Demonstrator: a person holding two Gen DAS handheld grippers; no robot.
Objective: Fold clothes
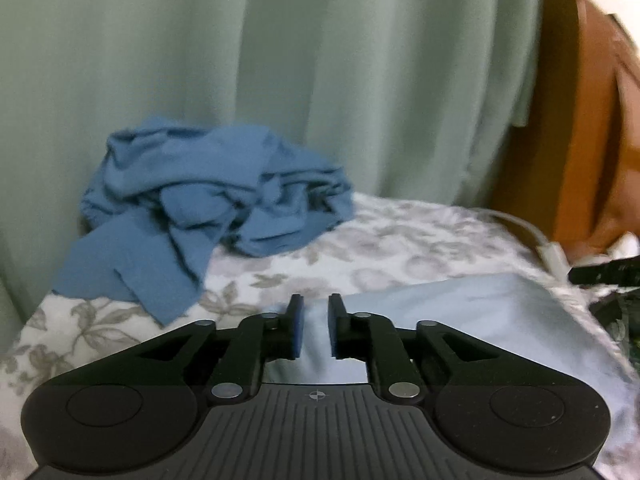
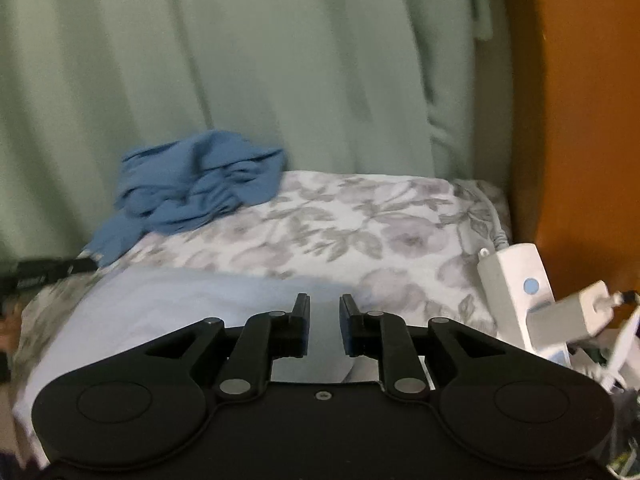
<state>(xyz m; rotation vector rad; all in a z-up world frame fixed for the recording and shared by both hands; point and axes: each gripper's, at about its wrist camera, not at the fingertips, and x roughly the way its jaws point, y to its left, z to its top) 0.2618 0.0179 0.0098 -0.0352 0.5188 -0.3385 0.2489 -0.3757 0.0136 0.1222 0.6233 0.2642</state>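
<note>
Both grippers — left (image 1: pixel 316 326), right (image 2: pixel 325 326) — jaws apart, empty, over pale-blue cloth (image 1: pixel 460 320); blue garment (image 1: pixel 208 200) crumpled behind.

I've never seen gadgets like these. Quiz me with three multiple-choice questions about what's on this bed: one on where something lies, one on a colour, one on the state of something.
1. Where does the crumpled blue garment lie on the bed?
A. Far side, by the green curtain
B. Between the left gripper's fingers
C. On the white power strip

2. What colour is the flat cloth just ahead of both grippers?
A. Red
B. Pale blue
C. Black

3. What state is the left gripper in?
A. Shut on the blue garment
B. Open, holding nothing
C. Shut on the curtain

Answers:
1 A: the heap sits at the bed's far edge, against the curtain.
2 B: the smooth cloth is light blue in both views.
3 B: a gap shows between its fingers, with nothing pinched; the right gripper looks the same.
</note>
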